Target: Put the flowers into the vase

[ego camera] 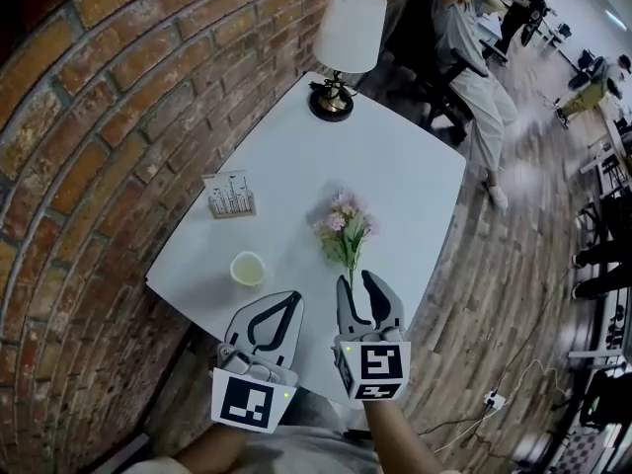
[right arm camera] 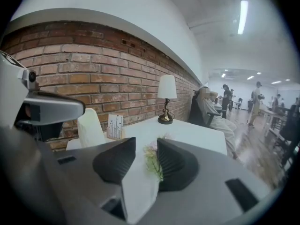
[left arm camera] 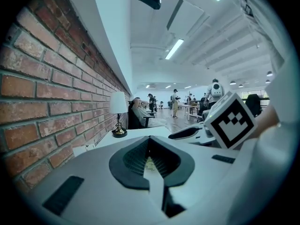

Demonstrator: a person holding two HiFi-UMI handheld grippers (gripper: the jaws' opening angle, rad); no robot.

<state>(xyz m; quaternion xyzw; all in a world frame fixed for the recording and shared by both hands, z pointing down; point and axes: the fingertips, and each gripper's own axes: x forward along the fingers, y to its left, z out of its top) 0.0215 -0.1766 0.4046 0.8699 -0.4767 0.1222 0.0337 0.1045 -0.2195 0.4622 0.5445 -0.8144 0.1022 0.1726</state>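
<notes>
Right tongs (ego camera: 356, 286) half-open, left tongs (ego camera: 293, 300) closed, both empty. Pink flower bunch (ego camera: 344, 227) not yet lifted; pale round vase (ego camera: 247, 268) near left edge of white table (ego camera: 395, 166) unfilled.

Grey left gripper (ego camera: 292, 298), right gripper (ego camera: 357, 282); marker cubes (ego camera: 377, 363)

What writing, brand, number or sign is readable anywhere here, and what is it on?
No readable words anywhere.
Card stand: dark print, too small to read.
Left marker cube, right marker cube: black-and-white square patterns, no letters.
Lamp and cup: no print visible.
</notes>
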